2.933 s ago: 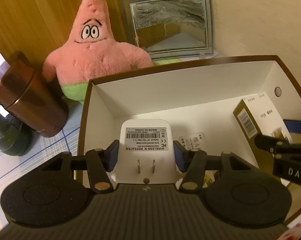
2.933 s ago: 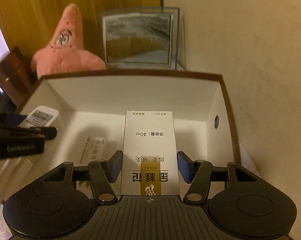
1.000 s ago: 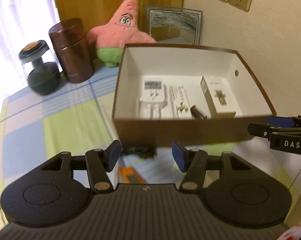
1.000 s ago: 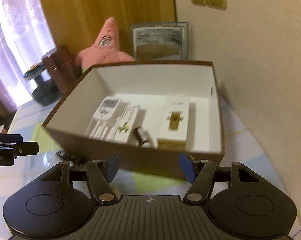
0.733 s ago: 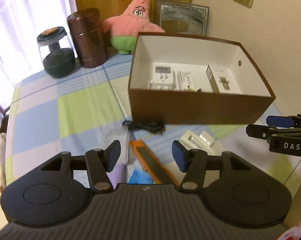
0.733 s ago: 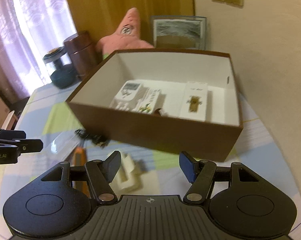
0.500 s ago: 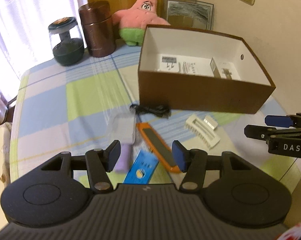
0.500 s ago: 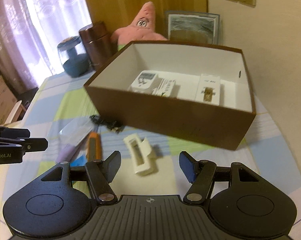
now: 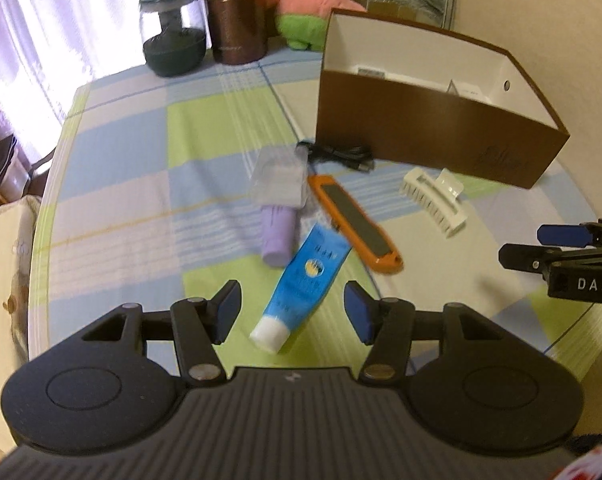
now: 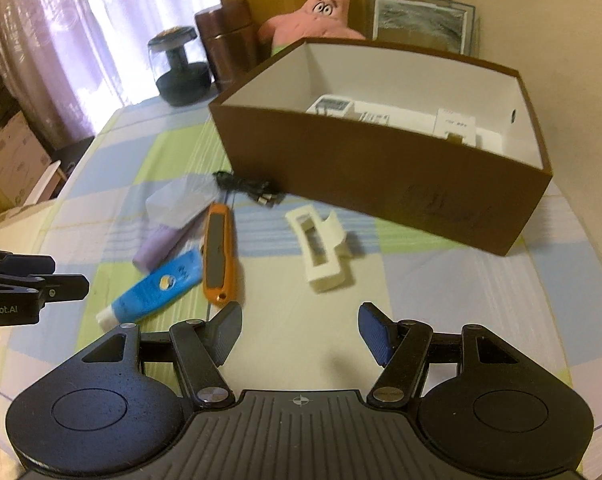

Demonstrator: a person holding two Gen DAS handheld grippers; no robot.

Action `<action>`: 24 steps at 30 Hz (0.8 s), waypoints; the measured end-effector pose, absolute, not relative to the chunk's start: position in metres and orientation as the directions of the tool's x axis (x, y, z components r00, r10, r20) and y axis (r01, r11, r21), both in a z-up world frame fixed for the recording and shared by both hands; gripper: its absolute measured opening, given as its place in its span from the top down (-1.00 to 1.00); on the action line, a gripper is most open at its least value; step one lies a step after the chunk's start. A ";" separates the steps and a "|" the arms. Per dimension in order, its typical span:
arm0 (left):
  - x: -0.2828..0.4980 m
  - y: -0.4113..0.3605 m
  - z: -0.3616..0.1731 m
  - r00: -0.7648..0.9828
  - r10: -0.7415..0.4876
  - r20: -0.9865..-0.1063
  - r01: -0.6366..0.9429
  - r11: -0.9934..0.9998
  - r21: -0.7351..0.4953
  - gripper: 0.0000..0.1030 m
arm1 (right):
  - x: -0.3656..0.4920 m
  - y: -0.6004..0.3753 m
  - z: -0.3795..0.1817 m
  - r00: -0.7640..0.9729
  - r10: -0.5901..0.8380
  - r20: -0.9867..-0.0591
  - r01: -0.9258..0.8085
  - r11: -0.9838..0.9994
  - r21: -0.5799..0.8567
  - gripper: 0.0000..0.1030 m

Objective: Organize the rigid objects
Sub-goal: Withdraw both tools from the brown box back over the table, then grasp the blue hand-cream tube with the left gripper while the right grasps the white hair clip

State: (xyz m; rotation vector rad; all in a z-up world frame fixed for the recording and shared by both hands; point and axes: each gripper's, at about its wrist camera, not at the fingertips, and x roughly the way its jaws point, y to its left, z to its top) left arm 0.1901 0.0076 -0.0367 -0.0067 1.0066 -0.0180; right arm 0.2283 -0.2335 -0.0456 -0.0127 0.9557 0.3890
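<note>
A blue tube (image 9: 310, 276) with a white cap lies flat on the checked cloth (image 9: 141, 152), and its cap end sits between the spread fingers of the left gripper (image 9: 292, 313), which is above it and not touching it. Just beside the tube lies an orange knife (image 9: 355, 224), and next to that a purple stick (image 9: 277, 236) with a clear wrap (image 9: 279, 178) over its far end. A black cable (image 9: 337, 157) lies coiled by the front wall of the brown box (image 9: 433, 136). A white clip (image 10: 319, 246) lies on the cloth near the box, ahead of the right gripper (image 10: 300, 334). That gripper is spread too, with nothing between its fingers. Inside the box (image 10: 381, 168) are some white things, a plug (image 10: 330, 105) and small cartons. Behind the box stand a pink star toy (image 10: 321, 12), a brown can (image 10: 225, 44), a dark jar (image 10: 179, 68) and a picture frame (image 10: 421, 20).
</note>
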 end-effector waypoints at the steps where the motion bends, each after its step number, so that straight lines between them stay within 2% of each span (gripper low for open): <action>1: 0.187 0.009 -0.039 0.531 -0.019 -0.847 0.011 1.000 -0.015 -0.03 | 0.227 -0.233 -0.047 0.511 0.318 -0.799 -0.333 0.930 0.158 -0.20; 12: 0.176 0.011 -0.056 0.522 -0.022 -0.853 0.015 1.000 -0.017 -0.03 | 0.225 -0.230 -0.068 0.477 0.311 -0.822 -0.345 0.926 0.151 -0.20; 24: 0.186 -0.002 -0.085 0.530 0.000 -0.848 0.100 0.993 0.062 -0.03 | 0.231 -0.236 -0.082 0.448 0.311 -0.838 -0.324 0.930 0.172 -0.19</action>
